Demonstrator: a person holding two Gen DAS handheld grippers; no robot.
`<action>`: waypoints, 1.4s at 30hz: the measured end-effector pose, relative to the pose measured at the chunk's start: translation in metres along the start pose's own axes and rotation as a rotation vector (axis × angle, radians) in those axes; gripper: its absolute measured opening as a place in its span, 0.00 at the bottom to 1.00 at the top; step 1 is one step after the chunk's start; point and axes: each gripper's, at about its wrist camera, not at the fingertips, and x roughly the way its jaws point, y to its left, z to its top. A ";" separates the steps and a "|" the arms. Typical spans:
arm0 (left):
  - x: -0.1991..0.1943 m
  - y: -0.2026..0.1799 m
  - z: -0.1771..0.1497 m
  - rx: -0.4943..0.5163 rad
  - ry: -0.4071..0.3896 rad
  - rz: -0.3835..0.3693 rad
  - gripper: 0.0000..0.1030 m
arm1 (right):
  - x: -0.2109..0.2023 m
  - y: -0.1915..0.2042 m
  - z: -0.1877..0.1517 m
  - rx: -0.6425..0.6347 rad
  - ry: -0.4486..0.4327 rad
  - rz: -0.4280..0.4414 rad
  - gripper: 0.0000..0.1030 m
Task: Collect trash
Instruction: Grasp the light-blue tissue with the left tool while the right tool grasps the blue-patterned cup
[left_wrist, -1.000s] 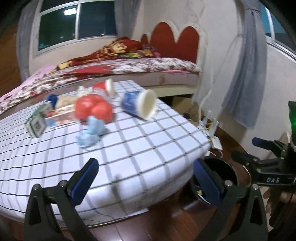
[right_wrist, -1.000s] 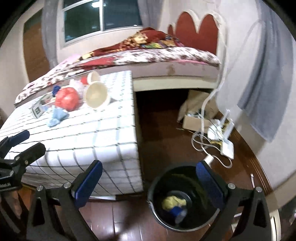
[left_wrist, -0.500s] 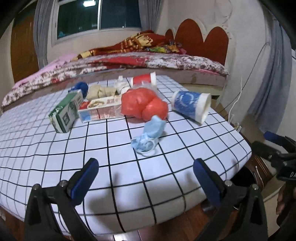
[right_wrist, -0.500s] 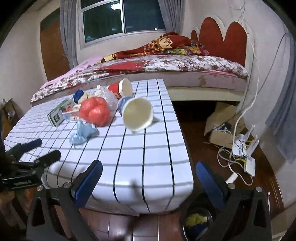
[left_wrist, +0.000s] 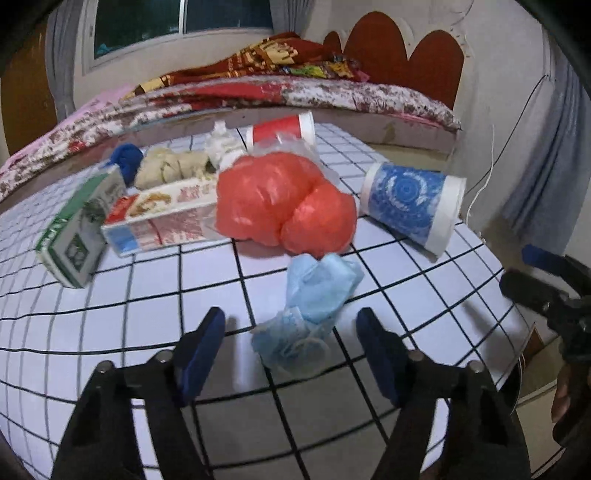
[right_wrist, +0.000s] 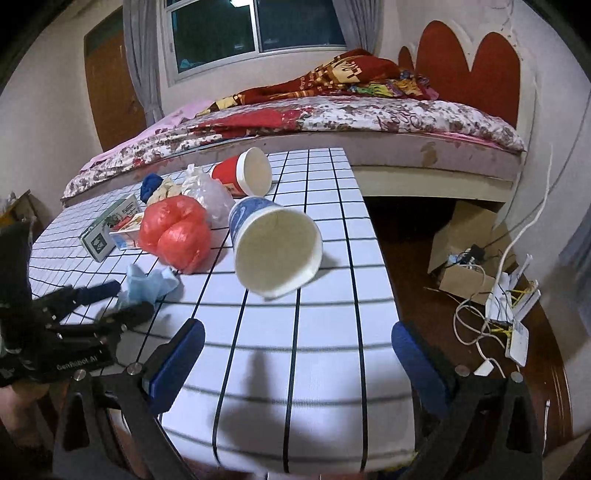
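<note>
A crumpled light-blue wad lies on the grid-patterned table. My left gripper straddles it; its jaws are closing, and gaps show on both sides of the wad. Behind the wad sit a red plastic bag, a blue paper cup on its side, a red cup, a flat box and a green carton. My right gripper hangs open over the table's near edge, nothing between its fingers, with the blue cup ahead of it.
A dark blue ball and beige crumpled paper lie at the back of the table. A bed runs behind it. A cardboard box and tangled cables lie on the wooden floor to the right.
Both views swung from the floor and the black bin onto the table. My left gripper came close around the light-blue wad and its jaws narrowed. The right gripper drew nearer the blue cup.
</note>
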 end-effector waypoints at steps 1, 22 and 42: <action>0.004 0.001 0.000 -0.006 0.013 -0.010 0.60 | 0.004 0.000 0.003 -0.006 0.005 0.009 0.99; -0.003 0.048 0.007 -0.080 -0.033 0.047 0.25 | 0.074 0.019 0.043 -0.154 0.114 0.130 0.61; -0.043 0.021 -0.006 -0.049 -0.090 0.006 0.25 | -0.015 0.025 0.018 -0.149 -0.038 0.097 0.46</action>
